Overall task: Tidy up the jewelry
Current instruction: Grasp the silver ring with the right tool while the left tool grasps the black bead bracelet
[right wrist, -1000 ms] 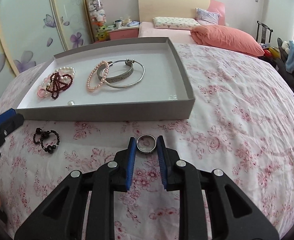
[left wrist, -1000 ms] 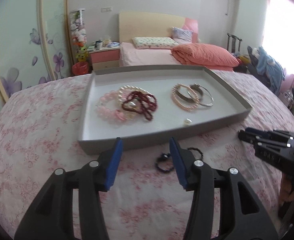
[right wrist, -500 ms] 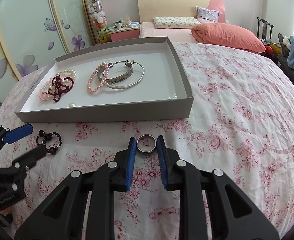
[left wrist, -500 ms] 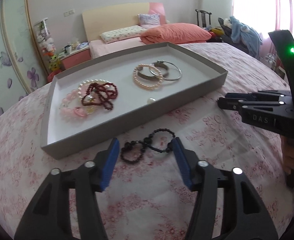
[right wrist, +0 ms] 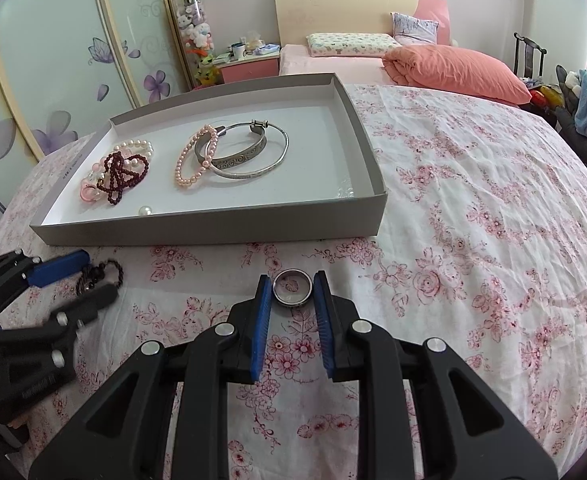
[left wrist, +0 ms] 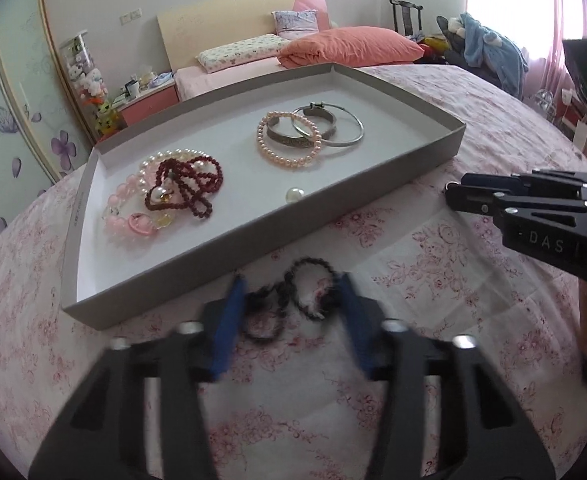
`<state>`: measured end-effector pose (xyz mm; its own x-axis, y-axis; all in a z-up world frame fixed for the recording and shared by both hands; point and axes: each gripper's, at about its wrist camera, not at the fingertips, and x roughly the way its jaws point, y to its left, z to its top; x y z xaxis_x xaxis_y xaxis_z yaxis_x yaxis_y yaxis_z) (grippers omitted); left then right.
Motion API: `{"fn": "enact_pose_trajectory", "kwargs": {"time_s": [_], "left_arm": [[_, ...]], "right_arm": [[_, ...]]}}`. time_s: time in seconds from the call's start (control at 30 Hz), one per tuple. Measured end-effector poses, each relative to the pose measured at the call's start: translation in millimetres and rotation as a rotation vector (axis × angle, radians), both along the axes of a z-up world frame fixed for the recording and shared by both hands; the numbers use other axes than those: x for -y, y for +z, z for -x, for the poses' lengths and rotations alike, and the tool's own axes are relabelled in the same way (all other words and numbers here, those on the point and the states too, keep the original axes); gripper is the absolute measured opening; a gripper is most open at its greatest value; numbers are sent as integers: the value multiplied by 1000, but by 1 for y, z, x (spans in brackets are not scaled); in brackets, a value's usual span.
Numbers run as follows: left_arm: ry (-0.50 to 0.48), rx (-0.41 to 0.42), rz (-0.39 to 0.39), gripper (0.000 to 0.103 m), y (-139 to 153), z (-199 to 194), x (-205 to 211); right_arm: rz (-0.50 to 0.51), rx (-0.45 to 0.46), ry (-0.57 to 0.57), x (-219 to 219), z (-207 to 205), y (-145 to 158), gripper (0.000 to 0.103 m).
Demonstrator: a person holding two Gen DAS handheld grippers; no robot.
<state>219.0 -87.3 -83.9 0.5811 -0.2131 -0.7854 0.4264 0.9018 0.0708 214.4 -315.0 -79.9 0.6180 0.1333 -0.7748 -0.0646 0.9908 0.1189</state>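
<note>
The black bead bracelet point(left wrist: 293, 300) lies on the bedspread point(left wrist: 433, 264) just outside the tray's near wall, between the blue pads of my left gripper point(left wrist: 291, 304). Its jaws are closing around it, but I don't see the pads pressing on the beads yet. I judge the bracelet light and limp, a looped strand that will sag and bunch rather than keep its shape. The beads look smooth, so a single one could slip out. I would pinch across the bunched middle where the loops cross, not on one thin arc at 12 o'clock of the pile.

The ring point(right wrist: 292, 287) sits on the cloth between the pads of my right gripper point(right wrist: 292, 294), both pads against its rim, so I read it as gripped. It looks rigid, small and slick. Held across its width like this it should stay, though a tilt could let it pop free.

The tray point(left wrist: 253, 236) is a shallow grey box at 12 o'clock from both grippers. At its 9 o'clock end lies a tangle: dark red beads point(left wrist: 185, 184) over a white pearl strand point(left wrist: 161, 160) and pink beads point(left wrist: 133, 216). Near the centre, a pink pearl bracelet point(left wrist: 289, 142) overlaps a broad bangle point(left wrist: 297, 140) and a thin bangle point(left wrist: 341, 128). A loose pearl point(left wrist: 294, 194) rests by the near wall. The 3 o'clock end of the floor is bare.
</note>
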Motion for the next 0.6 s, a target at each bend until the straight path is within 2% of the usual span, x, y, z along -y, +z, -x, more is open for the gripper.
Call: {"fn": "enact_pose_trajectory", "kwargs": {"time_s": [0.03, 0.07, 0.3, 0.43, 0.6], "left_arm": [[12, -2, 6, 25, 0, -1, -3], [23, -2, 6, 21, 0, 0, -6], [181, 5, -16, 21, 2, 12, -43], [255, -9, 23, 21, 3, 15, -64], [271, -10, 24, 21, 4, 16, -67]], "right_arm": [[0, 0, 0, 0, 0, 0, 23], [0, 0, 0, 0, 0, 0, 23], [1, 0, 1, 0, 0, 0, 23], [5, 0, 2, -2, 1, 1, 23], [12, 0, 4, -6, 1, 1, 23]]}}
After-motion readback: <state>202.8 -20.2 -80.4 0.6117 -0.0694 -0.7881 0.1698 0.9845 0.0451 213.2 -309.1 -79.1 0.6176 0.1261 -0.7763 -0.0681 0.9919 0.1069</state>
